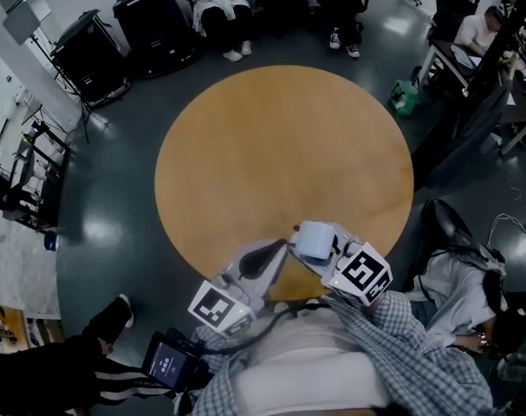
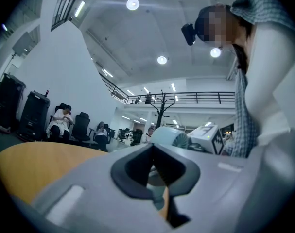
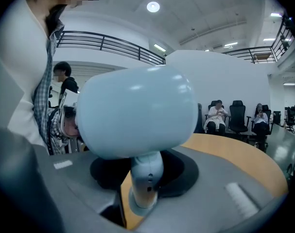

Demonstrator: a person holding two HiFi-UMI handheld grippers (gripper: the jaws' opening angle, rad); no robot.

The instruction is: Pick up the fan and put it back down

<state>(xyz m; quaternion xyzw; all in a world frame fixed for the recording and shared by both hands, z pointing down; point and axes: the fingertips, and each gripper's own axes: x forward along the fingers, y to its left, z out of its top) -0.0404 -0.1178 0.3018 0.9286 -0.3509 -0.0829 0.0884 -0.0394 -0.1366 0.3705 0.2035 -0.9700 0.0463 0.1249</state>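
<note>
**Fan held in right tongs at near rim of table**

Round tan wooden table (image 1: 280, 137), top bare except at the near rim, where both tools meet in front of the person.

Left tongs (image 1: 278, 250), grey-bodied, point toward the fan from just beside it. Jaws drawn together, nothing gripped between them (image 2: 159, 178).

Right tongs (image 1: 325, 251) are clamped on the fan's slim neck (image 3: 146, 178), low down, just above the foot.

Small pale-blue desk fan with rounded head (image 3: 137, 110) stands upright in that grip, over the table's near rim (image 1: 313, 237). Grille side shows from the left gripper view (image 2: 170, 138). Whether the foot touches the wood or hangs just clear, I cannot tell.

Judgement on the step in hand: the head is bulky and sits well above the grip, so it will want to tip. Keep the neck vertical, move straight up and straight down, and set the foot flat on the wood away from the rim. Open the jaws only once it stands by itself. Keep the left tongs clear of the head.
</note>
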